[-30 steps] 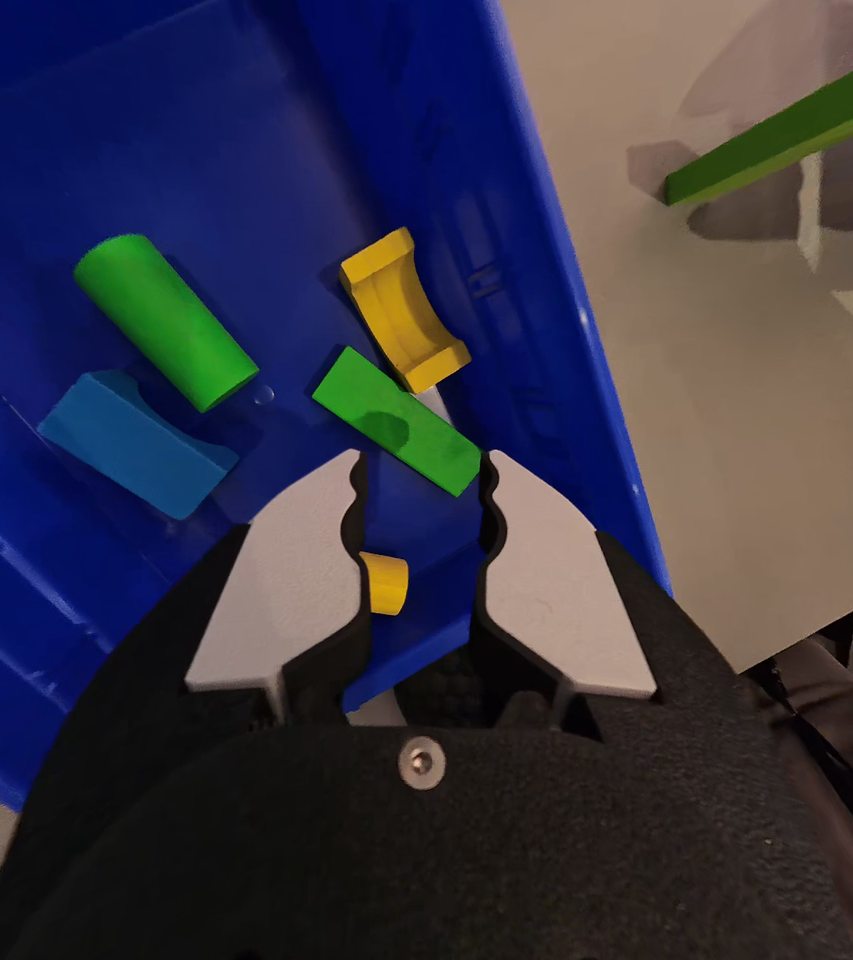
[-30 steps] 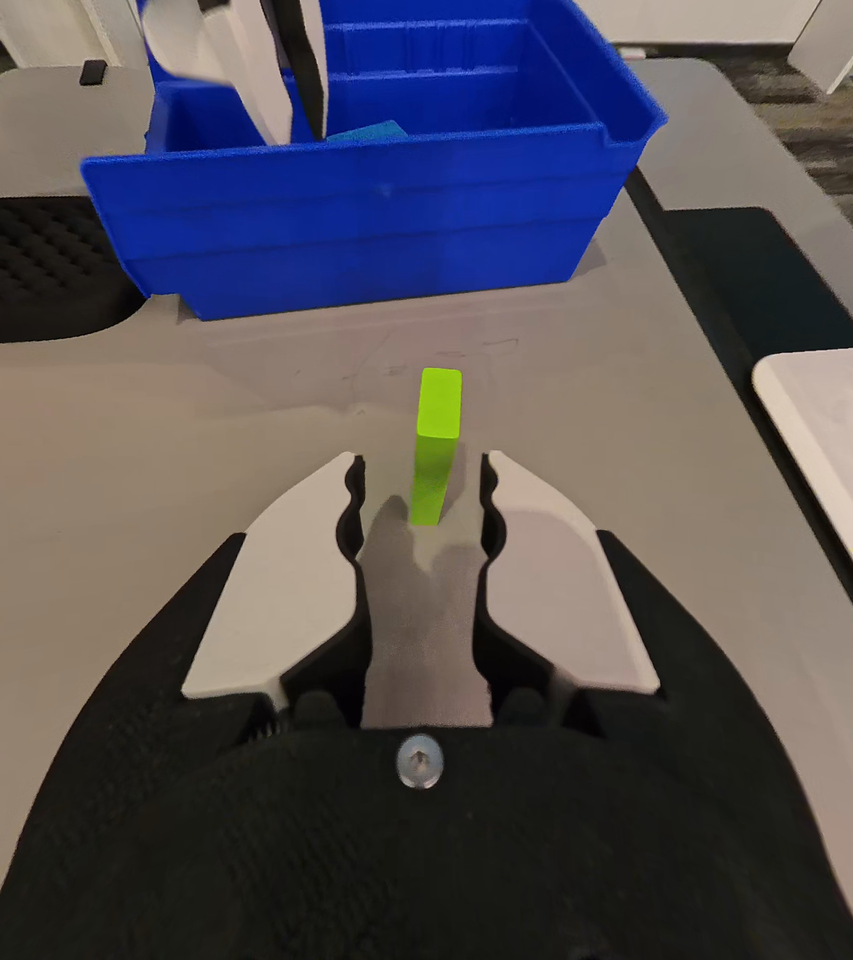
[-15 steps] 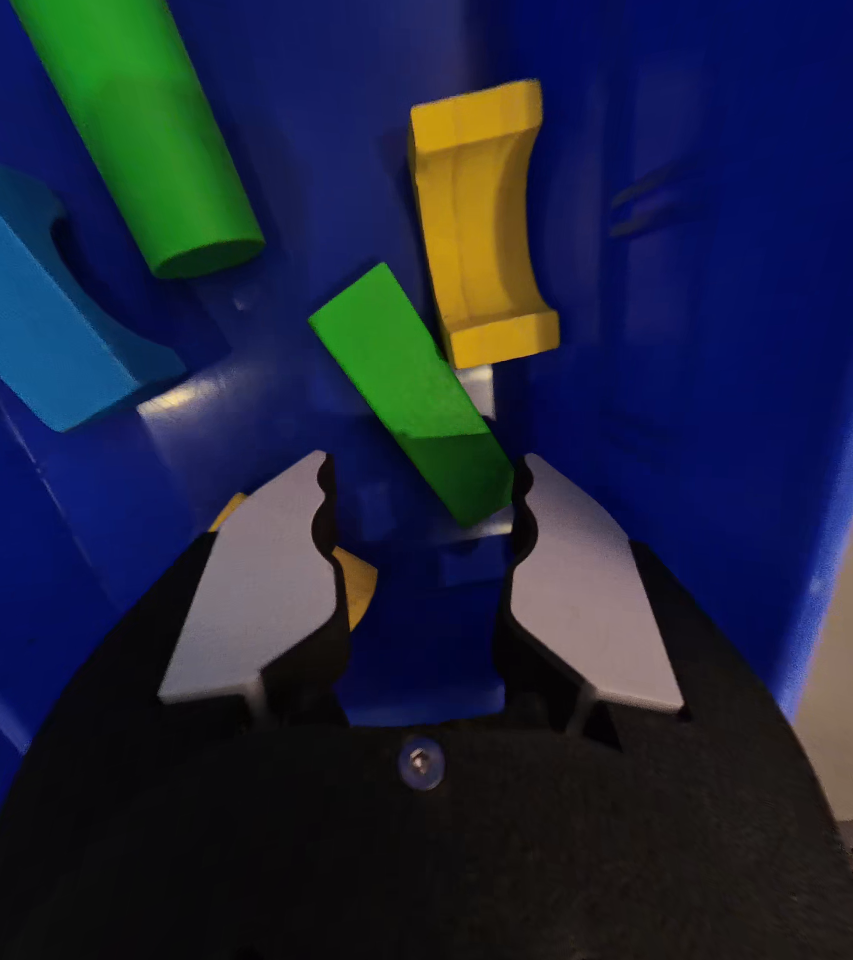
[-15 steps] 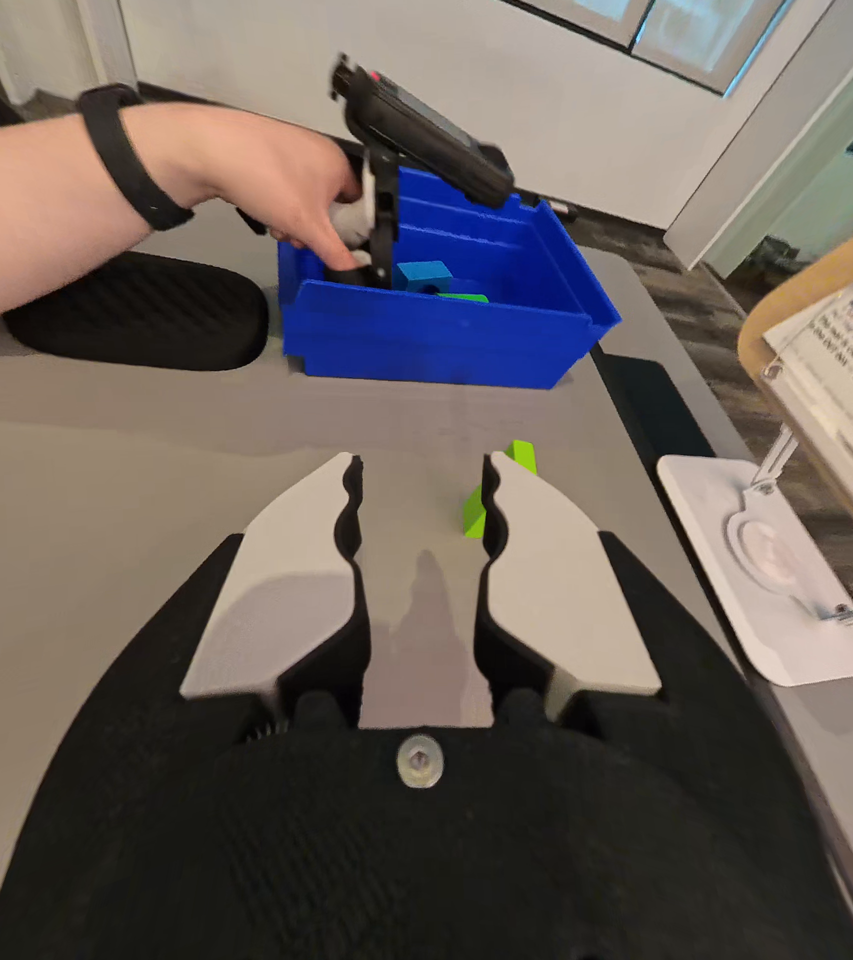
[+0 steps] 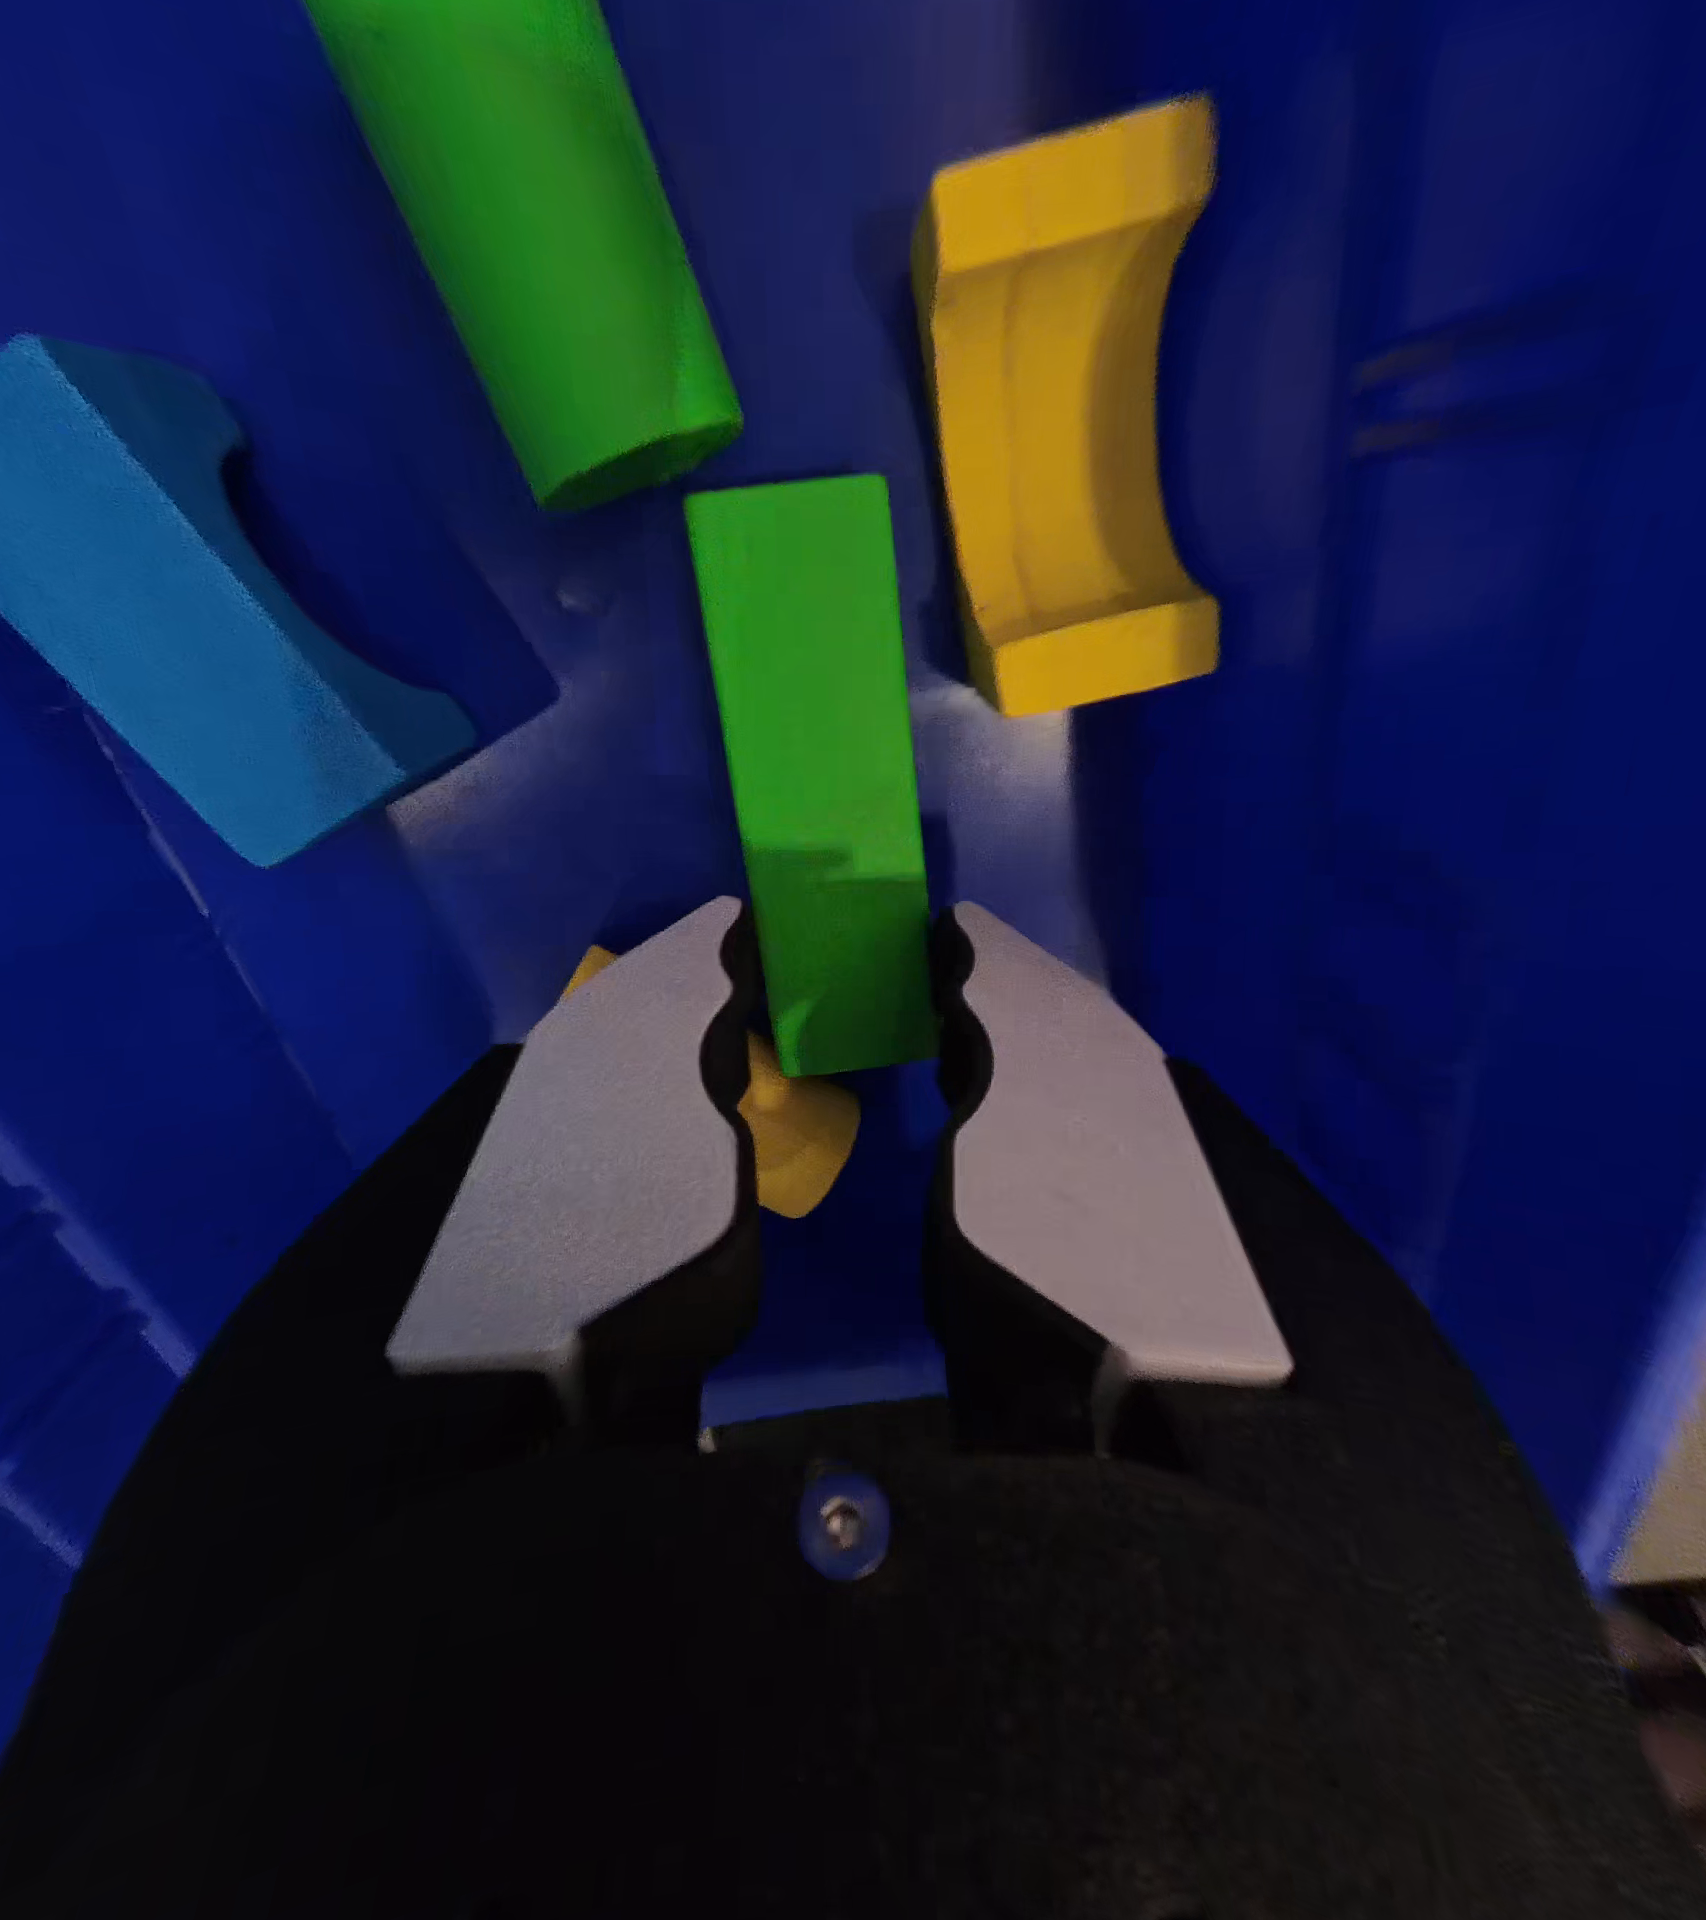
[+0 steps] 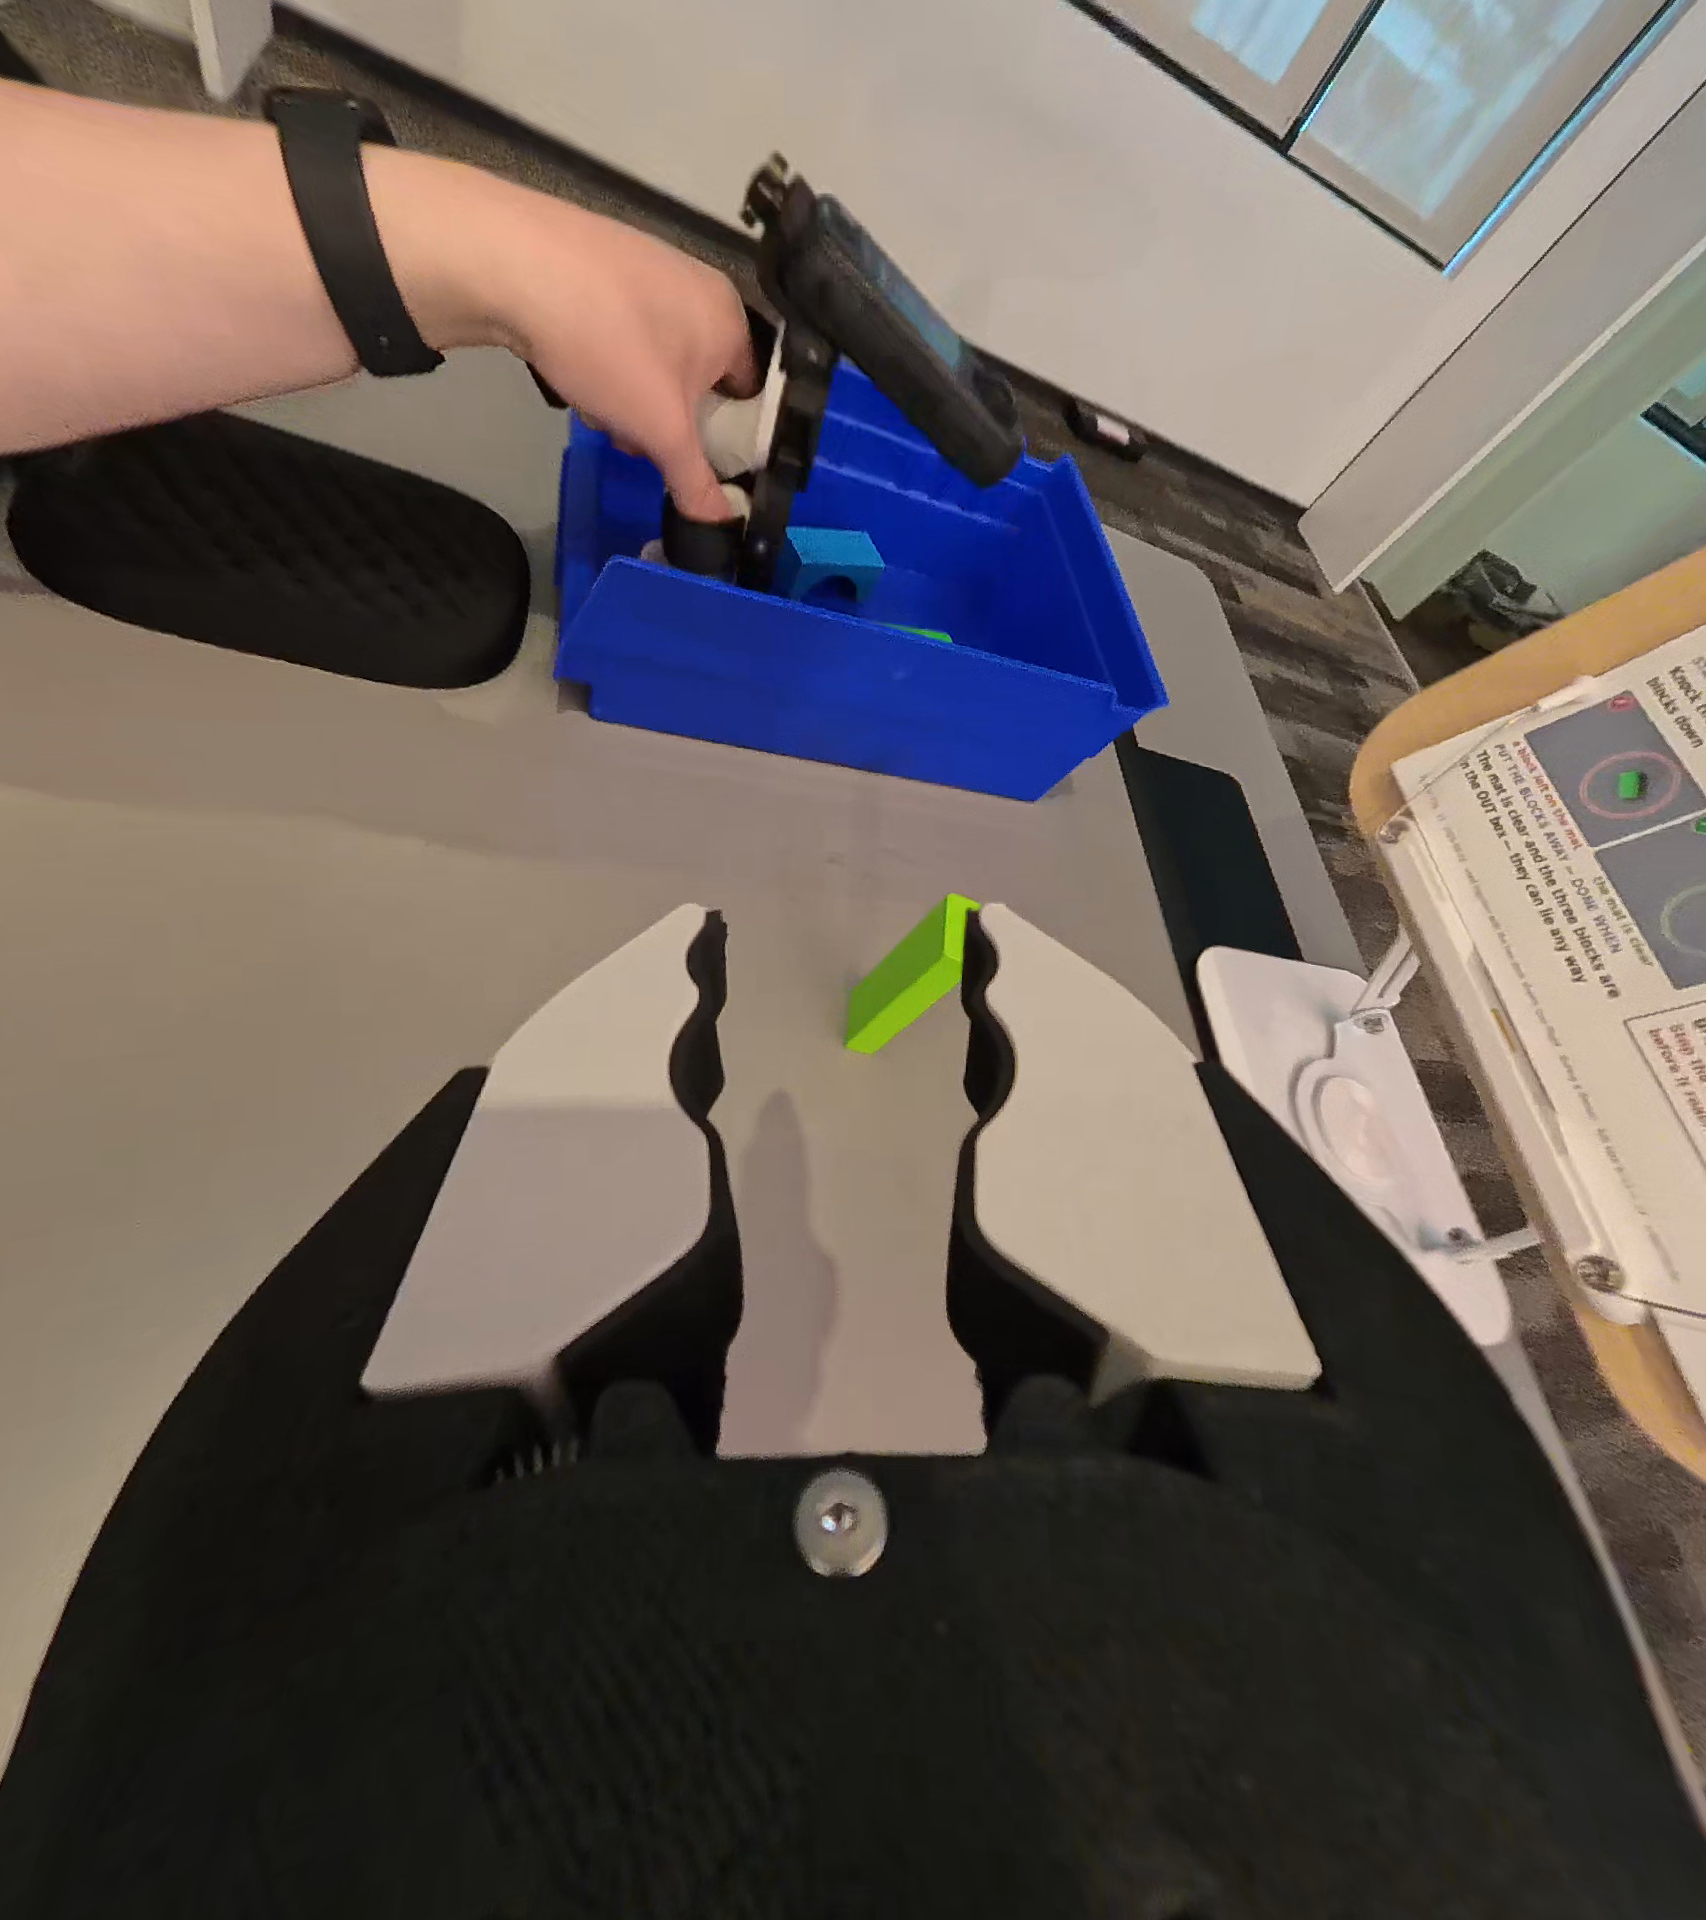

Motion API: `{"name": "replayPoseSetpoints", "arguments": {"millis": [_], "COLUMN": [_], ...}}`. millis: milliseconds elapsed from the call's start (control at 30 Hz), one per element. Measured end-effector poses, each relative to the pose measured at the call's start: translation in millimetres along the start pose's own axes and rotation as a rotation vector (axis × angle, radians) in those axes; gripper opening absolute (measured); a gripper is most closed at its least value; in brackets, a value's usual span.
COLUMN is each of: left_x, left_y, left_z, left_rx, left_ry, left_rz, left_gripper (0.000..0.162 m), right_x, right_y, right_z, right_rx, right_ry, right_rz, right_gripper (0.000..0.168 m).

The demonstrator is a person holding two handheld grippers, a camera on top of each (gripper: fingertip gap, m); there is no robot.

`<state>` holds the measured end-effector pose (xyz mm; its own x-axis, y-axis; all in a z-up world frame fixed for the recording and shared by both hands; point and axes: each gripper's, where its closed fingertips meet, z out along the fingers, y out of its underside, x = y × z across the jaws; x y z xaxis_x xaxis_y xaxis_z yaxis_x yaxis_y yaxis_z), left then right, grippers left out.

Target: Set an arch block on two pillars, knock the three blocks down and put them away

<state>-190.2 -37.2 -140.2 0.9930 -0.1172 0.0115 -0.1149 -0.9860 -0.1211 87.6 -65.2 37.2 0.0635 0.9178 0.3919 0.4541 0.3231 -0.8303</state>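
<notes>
In the left wrist view my left gripper [image 5: 838,935] is down inside the blue bin [image 5: 1451,727], with its jaws closed on the near end of a dark green flat block [image 5: 807,707]. Around it lie a yellow arch block [image 5: 1067,416], a green cylinder [image 5: 537,239], a light blue arch block [image 5: 132,603] and a small yellow piece [image 5: 792,1143] under the fingers. In the right wrist view my right gripper [image 6: 844,925] is open and empty above the grey table. A lime green flat block [image 6: 906,977] lies on the table just beyond its right fingertip.
The blue bin [image 6: 828,686] stands at the far side of the table, with a person's hand [image 6: 620,343] holding the left gripper in it. A black foam pad [image 6: 267,551] lies at the far left. A white stand [image 6: 1348,1101] and an instruction sheet [image 6: 1659,935] are on the right. One gripper's finger ends stand about 35 cm off the other's.
My left gripper went deeper into the bin and closed on the dark green block, which turned in line with the fingers. My right gripper pulled back and up from the lime block, which now lies flat.
</notes>
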Motion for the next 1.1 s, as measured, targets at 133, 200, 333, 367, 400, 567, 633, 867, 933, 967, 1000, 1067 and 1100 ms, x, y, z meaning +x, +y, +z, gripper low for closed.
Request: {"name": "replayPoseSetpoints", "arguments": {"millis": [133,200,333,367,400,567,633,867,933,967,1000,1067,1100], "left_x": [4,11,32,45,60,135,163,220,229,231,232,235,234], "left_y": [-13,-19,-23,-24,-25,-25,-23,-26,-27,-28,-31,-36,-39], "left_z": [-40,-69,-127,-140,-152,-182,-185,-174,-167,-163,-161,-162,-164], "left_rx": [0.149,0.246,0.427,0.472,0.523,0.669,0.698,0.706,0.691,0.685,0.697,0.745,0.758], "left_ry": [0.099,0.13,0.101,0.122,0.149,0.228,0.246,0.285,0.294,0.283,0.268,0.273,0.278], "left_rz": [0.016,0.043,0.137,0.175,0.215,0.42,0.494,0.626,0.658,0.672,0.692,0.707,0.695], "left_gripper": [0.032,0.032,0.032,0.032,0.032,0.032,0.032,0.032,0.032,0.032,0.032,0.032,0.038], "right_x": [-4,0,-4,-7,-11,-5,7,22,22,24,24,26,29], "right_y": [16,17,-4,-9,-15,-35,-32,-18,-20,-18,-16,-10,-4], "right_z": [14,25,44,48,52,56,54,47,42,40,39,35,33], "right_rx": [0.052,0.065,0.215,0.256,0.298,0.578,0.645,0.664,0.682,0.682,0.671,0.633,0.596], "right_ry": [-0.057,-0.047,-0.121,-0.157,-0.204,-0.351,-0.326,-0.237,-0.266,-0.255,-0.245,-0.205,-0.152], "right_rz": [0.136,0.253,0.543,0.629,0.715,1.143,1.263,1.363,1.347,1.343,1.331,1.282,1.247], "right_gripper": [0.043,0.043,0.043,0.043,0.043,0.044,0.043,0.042,0.022,0.021,0.021,0.02,0.019]}}
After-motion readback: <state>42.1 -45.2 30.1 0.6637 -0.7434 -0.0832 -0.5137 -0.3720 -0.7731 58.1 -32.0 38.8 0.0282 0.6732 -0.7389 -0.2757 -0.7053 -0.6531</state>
